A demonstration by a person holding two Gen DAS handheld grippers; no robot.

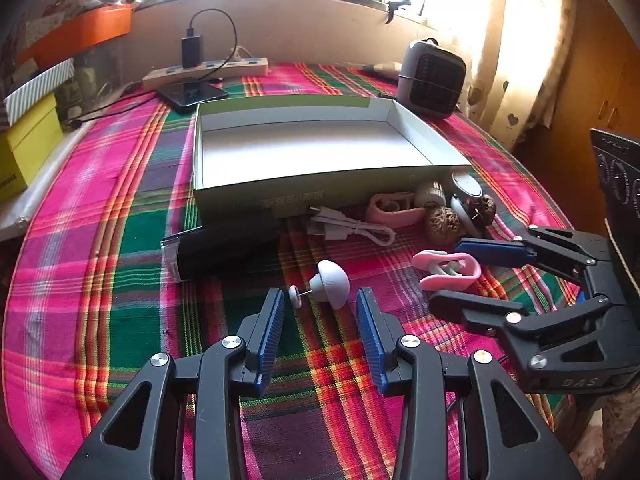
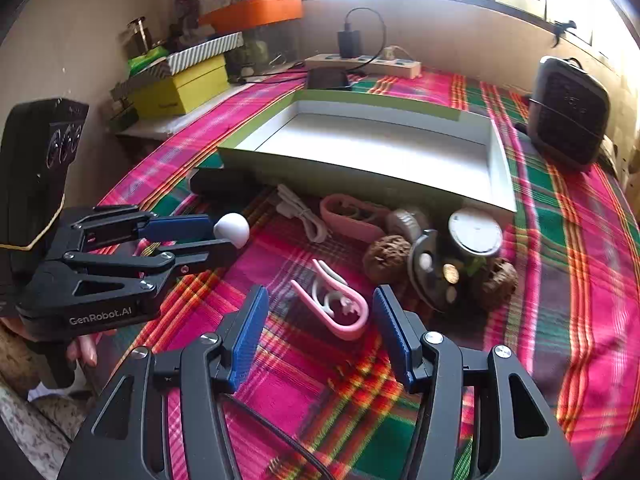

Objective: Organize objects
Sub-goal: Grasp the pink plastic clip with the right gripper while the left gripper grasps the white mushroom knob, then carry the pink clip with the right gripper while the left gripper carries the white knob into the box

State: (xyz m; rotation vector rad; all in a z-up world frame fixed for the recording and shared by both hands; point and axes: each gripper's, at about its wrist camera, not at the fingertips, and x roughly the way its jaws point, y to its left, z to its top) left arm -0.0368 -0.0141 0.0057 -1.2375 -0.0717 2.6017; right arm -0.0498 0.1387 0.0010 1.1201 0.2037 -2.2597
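1. Waiting at the far middle of the plaid cloth [image 1: 100, 208], the shallow white tray [image 1: 320, 190] stands bare, apparently the place the loose things are meant to go.
2. Small items lie just near of the tray's front wall: a white cable [image 1: 352, 228], a black case [image 1: 224, 248], a pink holder [image 1: 394, 210], walnuts [image 1: 442, 224] and a round tin [image 2: 475, 229].
3. The left gripper [image 1: 320, 312] reaches low and level over the cloth, jaws spread and holding nothing, with the white mushroom-shaped pin [image 1: 330, 283] lying between and just beyond its fingertips, seemingly lined up for a pinch.
4. The right gripper [image 2: 318, 312] comes in from the right, likewise released and unloaded, its fingers straddling the pink clip [image 2: 340, 308] on the cloth.
5. Judging by both poses, each hand is set to close on its own item; nothing is in the tray yet.
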